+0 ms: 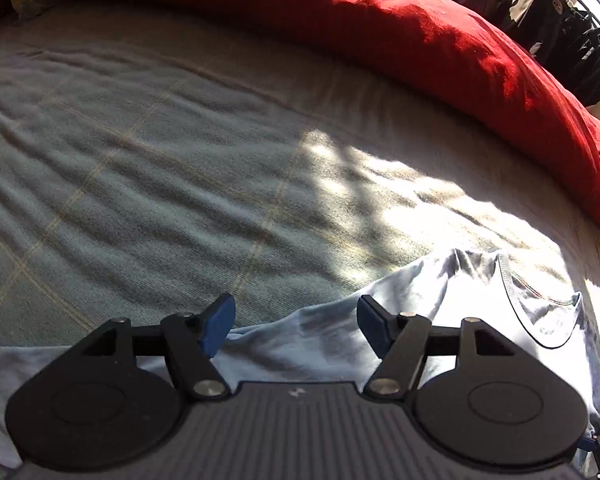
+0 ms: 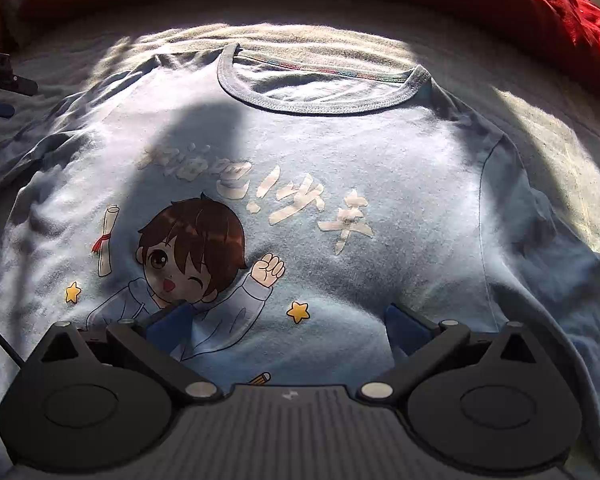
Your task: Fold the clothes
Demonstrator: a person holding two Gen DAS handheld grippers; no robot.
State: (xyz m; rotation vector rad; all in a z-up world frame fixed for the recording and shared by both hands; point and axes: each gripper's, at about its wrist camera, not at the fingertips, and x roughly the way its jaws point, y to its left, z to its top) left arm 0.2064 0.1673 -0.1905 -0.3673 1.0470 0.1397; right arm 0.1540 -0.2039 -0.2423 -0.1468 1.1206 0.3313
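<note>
Pale blue T-shirt (image 2: 400,184) spread face up on a bed, both tongs apart over it

The shirt lies flat on the grey checked bedsheet (image 1: 140,152), its collar (image 2: 320,104) toward the long red pillow (image 1: 380,28) at the far edge, the cartoon boy print (image 2: 192,252) and white lettering facing up, part in sunlight and part in shadow. The right tongs (image 2: 284,332) stand wide apart low over the shirt's chest, blue pads on either side of the print, with no cloth pinched between them. The left tongs (image 1: 296,324) are also apart, over the shirt's left shoulder and sleeve, nothing clamped between the blue pads. Dark clothes (image 1: 560,20) hang beyond the pillow at the upper right
</note>
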